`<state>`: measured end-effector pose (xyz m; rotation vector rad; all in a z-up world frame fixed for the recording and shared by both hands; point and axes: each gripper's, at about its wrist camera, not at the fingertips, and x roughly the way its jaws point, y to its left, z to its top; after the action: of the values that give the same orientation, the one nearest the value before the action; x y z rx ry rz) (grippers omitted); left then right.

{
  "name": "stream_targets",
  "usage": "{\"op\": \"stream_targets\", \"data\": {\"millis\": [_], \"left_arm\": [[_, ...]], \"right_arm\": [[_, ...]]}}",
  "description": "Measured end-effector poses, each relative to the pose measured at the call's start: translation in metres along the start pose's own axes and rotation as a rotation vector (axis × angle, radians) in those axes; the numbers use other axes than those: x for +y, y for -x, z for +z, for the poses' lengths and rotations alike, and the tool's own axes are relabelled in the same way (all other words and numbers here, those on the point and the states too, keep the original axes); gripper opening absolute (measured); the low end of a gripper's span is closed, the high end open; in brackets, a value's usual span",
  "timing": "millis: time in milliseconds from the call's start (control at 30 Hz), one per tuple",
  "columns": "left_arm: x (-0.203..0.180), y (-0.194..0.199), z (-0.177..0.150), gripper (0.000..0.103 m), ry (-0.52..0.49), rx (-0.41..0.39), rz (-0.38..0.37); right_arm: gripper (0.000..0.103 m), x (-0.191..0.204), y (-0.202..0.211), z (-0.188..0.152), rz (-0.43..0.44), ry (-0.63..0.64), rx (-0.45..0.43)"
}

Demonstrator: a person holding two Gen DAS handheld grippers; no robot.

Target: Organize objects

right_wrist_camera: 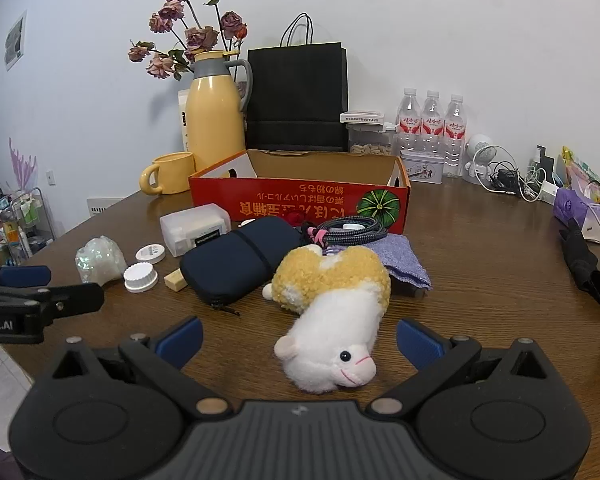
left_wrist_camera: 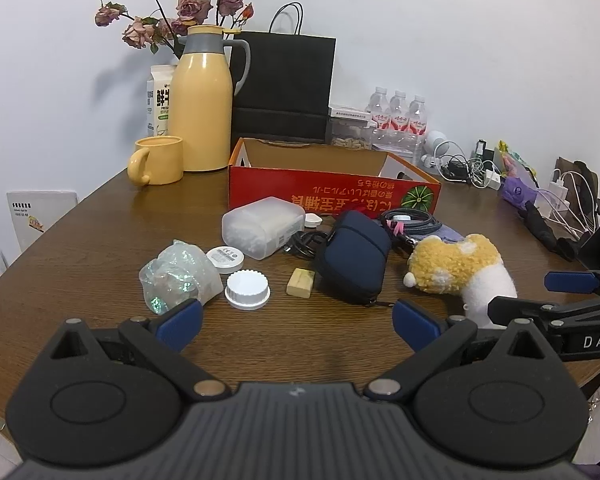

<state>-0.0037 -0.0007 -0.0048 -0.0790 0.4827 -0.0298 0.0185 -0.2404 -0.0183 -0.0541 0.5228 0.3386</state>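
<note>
Left gripper: jaws spread wide, holding nothing, hovering low over the near edge of the worktop.
Right gripper: jaws also wide apart and empty; the head of the plush toy lies between its fingers, not touching either one.
Plush toy: yellow and white, lying on its side near the front of the worktop, just beside the dark blue pouch.
Box: red cardboard, open on top, standing behind the loose things; what is inside cannot be seen from this low angle.
Loose things on the left: a white screw cap, a small white disc, a crumpled clear bag, a pale wooden block and a frosted plastic case.
Behind the pouch: a coiled braided cable resting partly on a purple cloth.
Back of the worktop: a yellow jug with a yellow mug just beside it, a black paper bag, three water bottles.
</note>
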Motion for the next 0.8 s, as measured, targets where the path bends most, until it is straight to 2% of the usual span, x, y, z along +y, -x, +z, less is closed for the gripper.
{"op": "stream_targets", "data": {"millis": [267, 633, 800], "left_arm": [[0.004, -0.004, 0.002, 0.103, 0.002, -0.006, 0.022], [0.045, -0.047, 0.021, 0.103, 0.049, -0.004, 0.226], [0.060, -0.058, 0.025, 0.103, 0.073, 0.012, 0.263]], "right_arm": [[0.103, -0.003, -0.004, 0.001, -0.013, -0.002, 0.004], [0.103, -0.025, -0.049, 0.008, -0.096, -0.032, 0.053], [0.102, -0.024, -0.071, 0.009, -0.098, -0.044, 0.092]]}}
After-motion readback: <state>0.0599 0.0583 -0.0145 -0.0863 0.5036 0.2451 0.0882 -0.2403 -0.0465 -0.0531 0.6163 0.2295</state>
